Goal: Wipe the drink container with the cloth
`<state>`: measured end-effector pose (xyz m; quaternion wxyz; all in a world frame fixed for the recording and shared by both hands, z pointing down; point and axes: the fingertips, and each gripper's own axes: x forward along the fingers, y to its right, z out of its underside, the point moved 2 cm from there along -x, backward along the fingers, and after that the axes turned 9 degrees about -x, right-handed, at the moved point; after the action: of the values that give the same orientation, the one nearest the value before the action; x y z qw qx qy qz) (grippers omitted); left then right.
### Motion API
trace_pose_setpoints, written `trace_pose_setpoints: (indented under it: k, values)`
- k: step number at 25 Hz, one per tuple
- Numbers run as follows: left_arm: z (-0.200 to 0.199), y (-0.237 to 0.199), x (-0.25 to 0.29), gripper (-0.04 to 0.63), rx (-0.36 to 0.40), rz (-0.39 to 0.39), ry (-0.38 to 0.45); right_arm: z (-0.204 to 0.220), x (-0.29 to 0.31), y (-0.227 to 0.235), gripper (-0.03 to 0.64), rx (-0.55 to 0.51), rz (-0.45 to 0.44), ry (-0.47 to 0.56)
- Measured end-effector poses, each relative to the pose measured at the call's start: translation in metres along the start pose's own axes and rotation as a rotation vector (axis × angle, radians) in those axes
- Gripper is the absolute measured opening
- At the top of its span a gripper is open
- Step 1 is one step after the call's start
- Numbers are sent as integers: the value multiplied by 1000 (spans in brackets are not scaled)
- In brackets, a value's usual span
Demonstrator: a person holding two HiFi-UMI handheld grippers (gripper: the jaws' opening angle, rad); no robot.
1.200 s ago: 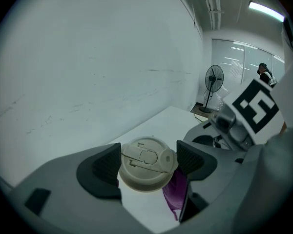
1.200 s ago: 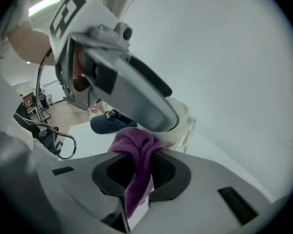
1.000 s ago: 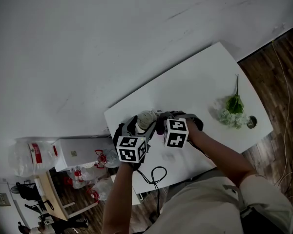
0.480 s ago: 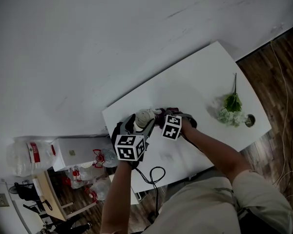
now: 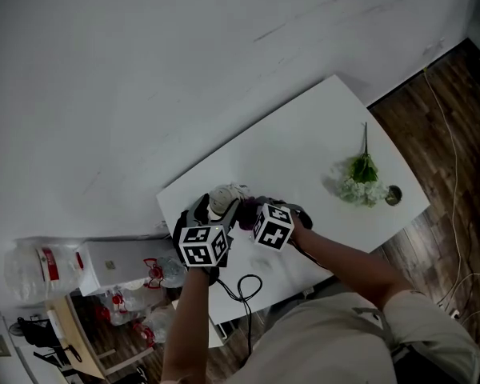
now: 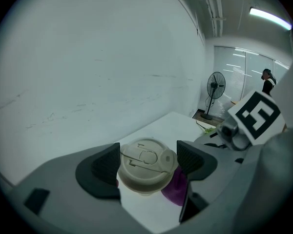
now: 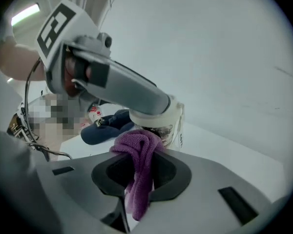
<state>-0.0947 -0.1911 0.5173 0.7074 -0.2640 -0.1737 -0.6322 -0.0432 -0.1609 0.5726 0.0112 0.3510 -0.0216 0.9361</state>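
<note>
Your left gripper (image 6: 149, 164) clamps the round, beige-lidded cup (image 6: 145, 156); your right gripper (image 7: 140, 172) pinches a nubby purple cloth (image 7: 136, 194), bunched at the cup's 4 o'clock.

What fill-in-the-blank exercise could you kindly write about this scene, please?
The left gripper is shut on the drink container, which has a ___ on top.
The right gripper is shut on a ___ cloth.
A bunch of ___ lies on the table, apart from the container.
Missing: lid; purple; flowers.
</note>
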Motion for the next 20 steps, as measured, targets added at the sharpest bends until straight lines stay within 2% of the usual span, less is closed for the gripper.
trace_pose_setpoints:
  k: [5,8,11,14,15,17,20]
  values:
    - [-1,3,-5,368,-14,52,-11,-15,-43,-4,94,8,42,3]
    - [-9,1,-19,368,-10,69,34,-28,-69,-2,94,14,83,21]
    - [-20,-3,-41,367,-22,63,98,-51,-96,1,94,16,142,82]
    - [-27,-3,-66,363,8,66,139,-82,-122,5,94,19,213,175]
    - [-30,-4,-76,351,16,62,153,-94,-130,5,94,24,233,207]
    - [-37,-10,-99,284,8,42,197,-118,-144,4,94,26,272,269]
    - [-54,-21,-140,228,-46,19,298,-157,-167,0,94,-4,341,377]
